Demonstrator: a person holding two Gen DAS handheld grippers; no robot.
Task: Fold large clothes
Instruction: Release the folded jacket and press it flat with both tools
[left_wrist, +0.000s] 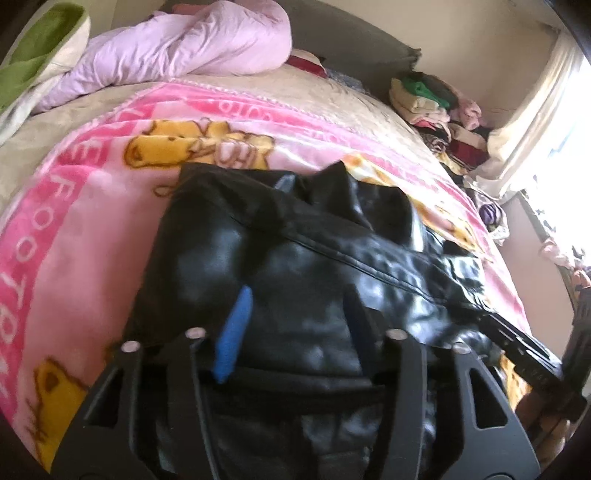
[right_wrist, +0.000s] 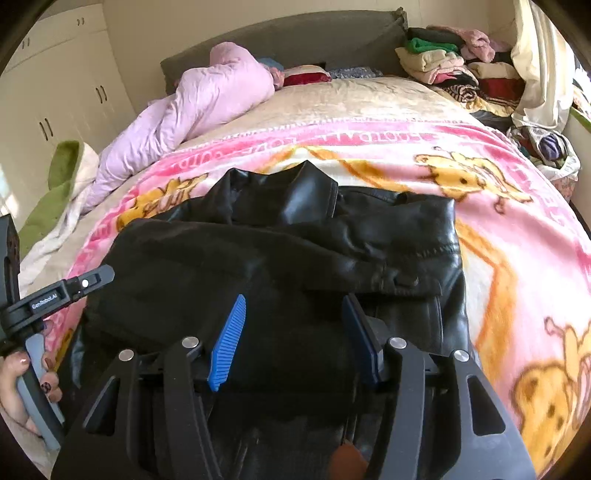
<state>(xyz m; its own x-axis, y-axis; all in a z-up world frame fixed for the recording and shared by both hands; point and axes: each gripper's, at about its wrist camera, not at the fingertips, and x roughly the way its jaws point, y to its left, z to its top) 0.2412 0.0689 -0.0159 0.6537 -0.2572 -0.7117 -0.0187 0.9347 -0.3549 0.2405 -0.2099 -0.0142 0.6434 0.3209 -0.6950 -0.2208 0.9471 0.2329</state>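
Black leather jacket (right_wrist: 295, 240) folded on the pink cartoon blanket (right_wrist: 517, 258), both your grippers wide above it.

Your right wrist view shows the collar (right_wrist: 306, 192) at twelve o'clock, white wardrobes (right_wrist: 55, 92) at ten and your left hand (right_wrist: 22, 384) on its handle at eight; your left wrist view shows instead the bright curtained window (left_wrist: 554, 129) at two. A lilac quilt (left_wrist: 184, 48) lies bunched by the headboard, a clothes pile (right_wrist: 454, 70) at one. Your left gripper (left_wrist: 295, 328) and right gripper (right_wrist: 295, 332) hang spread over the jacket's near edge, gripping nothing.
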